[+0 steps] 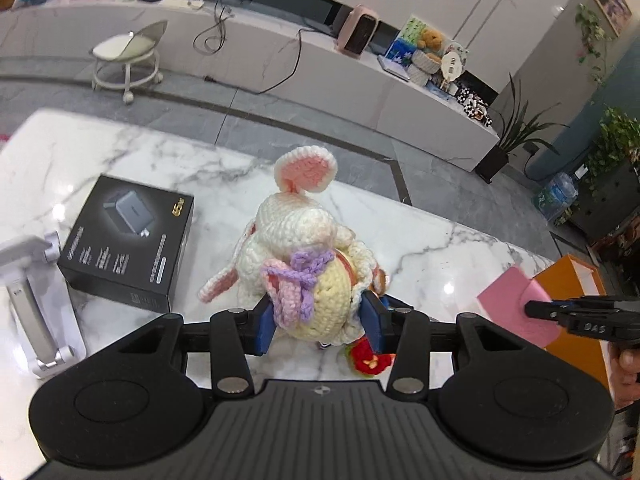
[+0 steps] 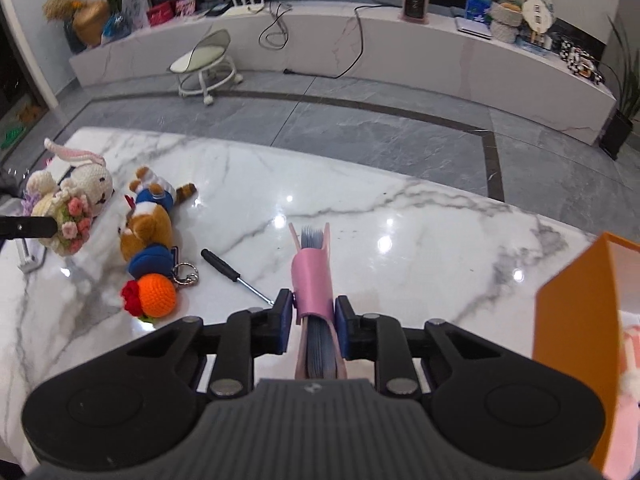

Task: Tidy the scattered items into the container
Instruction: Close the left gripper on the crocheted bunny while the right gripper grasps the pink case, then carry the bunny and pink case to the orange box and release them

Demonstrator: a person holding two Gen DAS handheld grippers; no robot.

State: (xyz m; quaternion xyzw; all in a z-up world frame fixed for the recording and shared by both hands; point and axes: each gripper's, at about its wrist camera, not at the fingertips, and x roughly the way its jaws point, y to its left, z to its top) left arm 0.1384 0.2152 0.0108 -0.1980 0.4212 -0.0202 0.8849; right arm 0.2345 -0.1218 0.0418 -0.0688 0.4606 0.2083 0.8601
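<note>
My left gripper [image 1: 320, 320] is shut on a white crocheted rabbit [image 1: 304, 248] with a purple bow, held above the marble table [image 1: 120, 152]; the rabbit also shows in the right wrist view [image 2: 76, 196]. My right gripper [image 2: 310, 322] is shut on a pink card holder [image 2: 314, 276], held upright above the table; it also shows in the left wrist view [image 1: 516, 304]. The orange container [image 2: 576, 320] stands at the right, also visible in the left wrist view [image 1: 572, 280]. A brown plush keychain [image 2: 148, 220], an orange crocheted ball [image 2: 158, 294] and a black screwdriver [image 2: 230, 272] lie on the table.
A black charger box [image 1: 128, 244] and a white phone stand [image 1: 36, 300] lie at the left of the table. A red crocheted piece [image 1: 370, 360] shows under the left gripper. Beyond the table are grey floor, a white stool [image 2: 204, 64] and a long white cabinet.
</note>
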